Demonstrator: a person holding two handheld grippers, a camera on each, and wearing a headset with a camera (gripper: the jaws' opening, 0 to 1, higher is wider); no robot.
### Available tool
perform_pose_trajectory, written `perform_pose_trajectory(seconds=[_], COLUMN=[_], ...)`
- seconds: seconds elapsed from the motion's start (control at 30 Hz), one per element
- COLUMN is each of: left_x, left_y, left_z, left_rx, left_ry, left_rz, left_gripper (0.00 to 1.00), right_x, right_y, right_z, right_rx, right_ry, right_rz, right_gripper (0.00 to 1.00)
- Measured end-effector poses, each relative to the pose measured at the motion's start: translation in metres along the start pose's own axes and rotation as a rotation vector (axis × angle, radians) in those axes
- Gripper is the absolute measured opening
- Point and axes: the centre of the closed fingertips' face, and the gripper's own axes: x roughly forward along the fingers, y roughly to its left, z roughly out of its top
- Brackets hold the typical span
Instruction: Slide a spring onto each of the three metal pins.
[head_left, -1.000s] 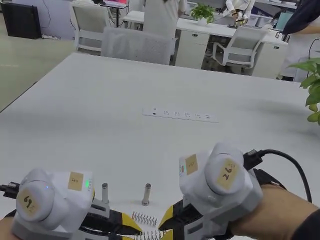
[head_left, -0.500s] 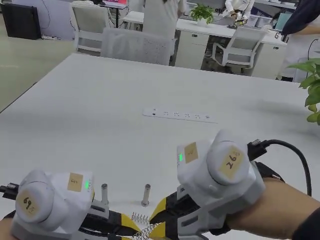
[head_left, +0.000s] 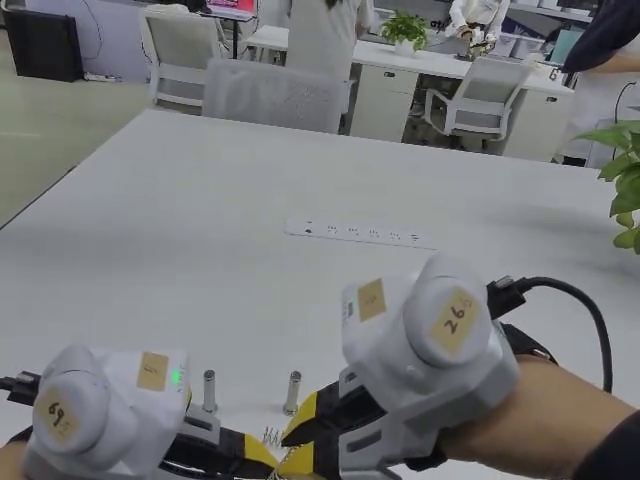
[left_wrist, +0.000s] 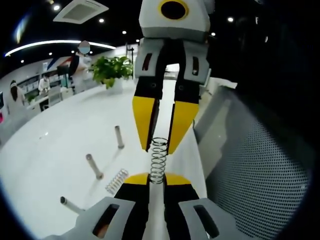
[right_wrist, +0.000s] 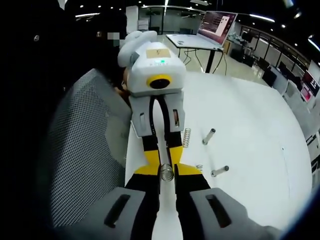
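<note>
A small steel spring is stretched between both grippers just above the white table. My left gripper is shut on its near end. My right gripper faces the left one, shut on the other end, so the yellow tips nearly meet. Beside them a second spring lies loose on the table. Three metal pins stand bare: one, another and the nearest. In the head view two pins rise just beyond the grippers.
A white power strip lies mid-table. A grey mesh chair sits right at the near table edge, beside the grippers. Office chairs stand at the far edge, and a plant reaches in on the right.
My right gripper has moved left and closed in on the left one. The held spring, bowed half a second ago, now runs straight between the two pairs of tips.
</note>
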Motion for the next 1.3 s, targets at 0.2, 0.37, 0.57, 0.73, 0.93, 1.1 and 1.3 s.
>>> perform_pose_trajectory(seconds=[0.2, 0.37, 0.57, 0.73, 0.93, 1.1, 1.3], left_x=[0.0, 0.0, -0.001, -0.001, 0.0, 0.001, 0.001], left_y=[-0.001, -0.001, -0.002, -0.004, -0.004, -0.004, -0.002], left_z=[-0.002, 0.001, 0.005, 0.009, 0.011, 0.011, 0.01], left_rx=[-0.003, -0.004, 0.003, 0.01, 0.016, 0.017, 0.005], left_ry=[0.005, -0.005, -0.02, -0.034, -0.043, -0.044, -0.043], left_rz=[-0.005, -0.003, -0.007, -0.015, -0.017, -0.016, -0.008], left_gripper=[0.02, 0.02, 0.02, 0.02, 0.02, 0.02, 0.06], right_x=[0.0, 0.007, 0.013, 0.013, 0.013, 0.013, 0.012], right_y=[-0.002, 0.003, 0.004, 0.003, 0.005, 0.005, 0.002], right_z=[-0.005, -0.012, -0.017, -0.019, -0.019, -0.02, -0.02], right_rx=[0.032, 0.043, 0.062, 0.07, 0.08, 0.081, 0.082], right_ry=[0.011, 0.03, 0.033, 0.033, 0.03, 0.034, 0.039], right_rz=[0.003, 0.026, 0.044, 0.047, 0.055, 0.051, 0.038], right_gripper=[0.14, 0.16, 0.13, 0.12, 0.09, 0.08, 0.08])
